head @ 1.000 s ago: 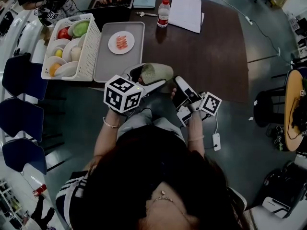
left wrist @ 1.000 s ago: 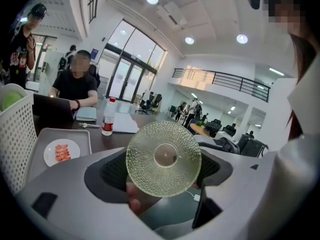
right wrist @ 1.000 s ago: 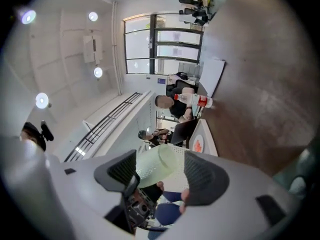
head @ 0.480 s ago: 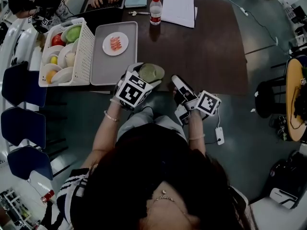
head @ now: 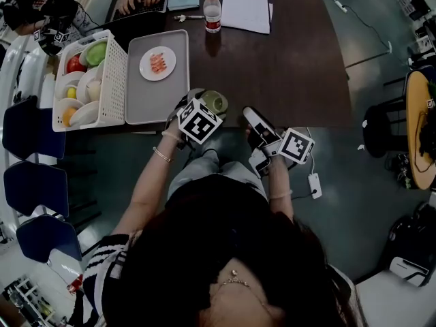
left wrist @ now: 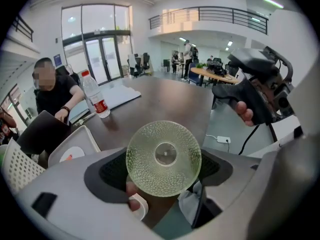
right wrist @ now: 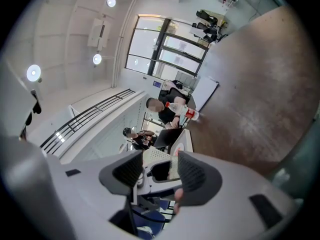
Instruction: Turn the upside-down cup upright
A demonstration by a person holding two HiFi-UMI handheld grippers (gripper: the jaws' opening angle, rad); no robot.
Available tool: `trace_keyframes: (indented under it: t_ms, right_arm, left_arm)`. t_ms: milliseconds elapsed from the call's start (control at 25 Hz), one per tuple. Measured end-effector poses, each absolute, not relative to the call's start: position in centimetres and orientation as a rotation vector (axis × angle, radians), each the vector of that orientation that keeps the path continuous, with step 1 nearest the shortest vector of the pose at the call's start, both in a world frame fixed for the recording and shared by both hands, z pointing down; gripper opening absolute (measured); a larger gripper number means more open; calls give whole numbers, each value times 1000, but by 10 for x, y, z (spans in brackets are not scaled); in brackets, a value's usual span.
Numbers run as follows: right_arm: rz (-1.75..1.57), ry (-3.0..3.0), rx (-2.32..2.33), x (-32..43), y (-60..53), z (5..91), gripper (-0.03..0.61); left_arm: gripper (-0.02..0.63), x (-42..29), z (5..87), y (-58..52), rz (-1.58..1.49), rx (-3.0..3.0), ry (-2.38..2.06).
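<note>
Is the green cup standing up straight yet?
No, tipped. Held in the left gripper, the green cup shows a round end to that gripper's camera, not upward. Mouth or bottom: cannot tell.

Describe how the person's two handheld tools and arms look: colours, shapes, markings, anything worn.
The left tool and right tool each have a pale grey body, dark textured pads and a white cube with black square markers. The right tool's jaws have just been closing, with nothing between them. A bracelet circles the left wrist; the sleeve is black-and-white striped.
</note>
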State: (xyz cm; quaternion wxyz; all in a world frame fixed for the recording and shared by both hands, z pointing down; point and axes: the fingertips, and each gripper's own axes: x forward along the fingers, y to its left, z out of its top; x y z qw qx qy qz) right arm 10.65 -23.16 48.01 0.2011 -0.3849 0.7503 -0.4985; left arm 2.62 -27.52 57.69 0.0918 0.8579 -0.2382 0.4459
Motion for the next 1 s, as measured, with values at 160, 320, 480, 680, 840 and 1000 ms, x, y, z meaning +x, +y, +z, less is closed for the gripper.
trace_keyframes:
  t_ms: [160,320,480,680,840,1000]
  right_arm:
    - [-1397,2094,-1070,106,-229,480,227]
    - [-1418,2073,-1074,107,-227,483,226]
    - [-1415,2074,-1091,110,-226,485,224]
    - [-1408,2067,-1104,115,-225,484,222]
    - [-1414,2052,-1107,116,-225,485,222]
    - [-1412,2056,-1108,118,-225,486,218]
  left_arm:
    - [400,32,592,-278,1427,2552,-657]
    - [400,37,605,-281,1500,2555,-602]
    - [401,39,616,-281,1543,2553,-562]
    - [402,41,625,-281,1572,2535,-531]
    - [402,42,629,-282,1579,2536,-514]
    - [402,45,629,-283,1555,2549,-517]
